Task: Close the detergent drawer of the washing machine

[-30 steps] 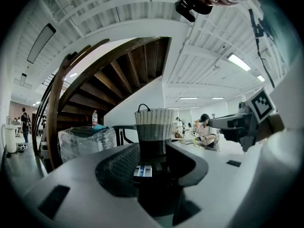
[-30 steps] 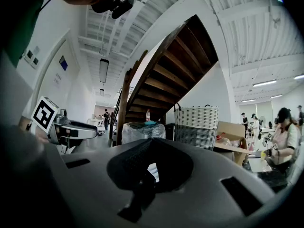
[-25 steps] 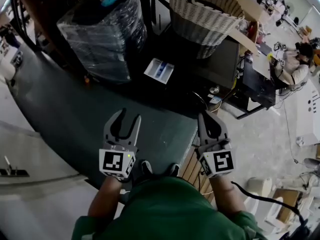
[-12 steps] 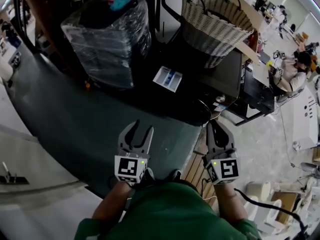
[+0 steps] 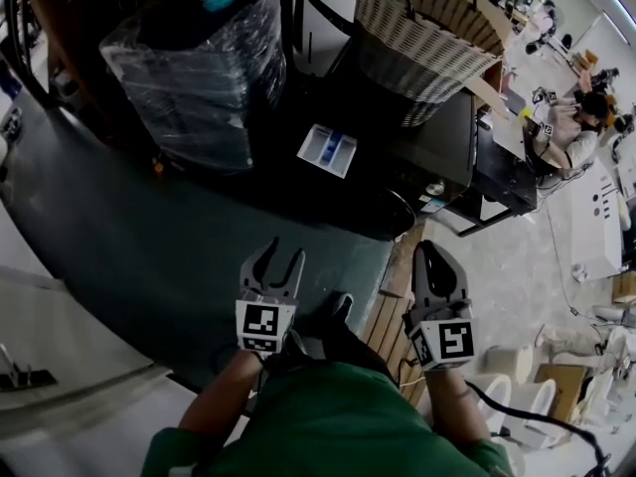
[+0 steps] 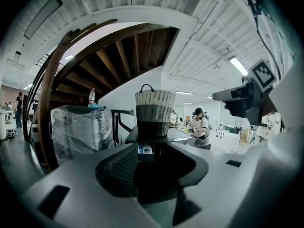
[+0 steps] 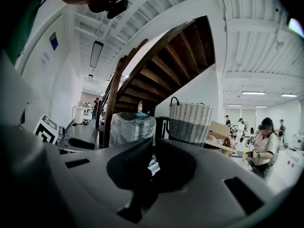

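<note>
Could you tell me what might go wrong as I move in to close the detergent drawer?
The detergent drawer is well ahead of you, so you must step forward; the cable by your right side could snag. The left gripper is open, so a jaw might dip into the drawer's compartments. A hard shove could jostle the wicker basket on the machine.

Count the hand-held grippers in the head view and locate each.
2. The left hand-held gripper is over the dark green floor; the right hand-held gripper is over the wooden slats. None appear hidden.
</note>
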### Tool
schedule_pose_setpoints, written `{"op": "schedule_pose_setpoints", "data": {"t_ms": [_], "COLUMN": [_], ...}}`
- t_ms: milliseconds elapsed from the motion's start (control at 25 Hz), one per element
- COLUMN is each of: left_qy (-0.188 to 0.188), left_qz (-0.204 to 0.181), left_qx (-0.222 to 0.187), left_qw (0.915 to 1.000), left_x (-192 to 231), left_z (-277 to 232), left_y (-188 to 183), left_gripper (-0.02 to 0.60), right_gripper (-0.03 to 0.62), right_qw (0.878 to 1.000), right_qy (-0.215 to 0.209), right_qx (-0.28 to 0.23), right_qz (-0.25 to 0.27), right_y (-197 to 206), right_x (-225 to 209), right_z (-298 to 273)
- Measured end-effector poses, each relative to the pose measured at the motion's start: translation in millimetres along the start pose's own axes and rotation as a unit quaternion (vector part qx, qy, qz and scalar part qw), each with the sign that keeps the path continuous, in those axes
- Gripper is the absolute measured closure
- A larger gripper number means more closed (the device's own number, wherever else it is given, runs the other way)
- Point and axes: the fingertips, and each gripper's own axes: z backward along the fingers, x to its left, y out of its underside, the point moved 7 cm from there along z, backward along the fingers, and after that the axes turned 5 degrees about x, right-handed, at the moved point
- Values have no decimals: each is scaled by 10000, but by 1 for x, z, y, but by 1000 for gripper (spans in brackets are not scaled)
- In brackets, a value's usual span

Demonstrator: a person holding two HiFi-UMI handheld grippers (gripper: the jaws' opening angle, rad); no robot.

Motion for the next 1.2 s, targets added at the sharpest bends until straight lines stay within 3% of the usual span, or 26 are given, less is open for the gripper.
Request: {"op": "schedule_pose_setpoints", "data": {"t_ms": [240,720,1200], "left_qy": [-83,-444,-504], "left_qz": [75,-141,-148], "left_qx": [390,1132,1997], "left_qw": [9992,9925,9784], "left_x": [5,19,21], "left_z": [-43,-169,-257], "left_y": [16,27,68], "left_gripper": [388,387,387], "right_gripper": [569,570,569], "right_qw": [9996,9951,9947], "right_qy": [-227,-927,-896], "right_qx": [-26,-121,66], "right_qz": [-162,-311,-501], "right_y": [10,5,22], "right_x": [-24,-111,-172], "right_z": [-42,-157,-186]}}
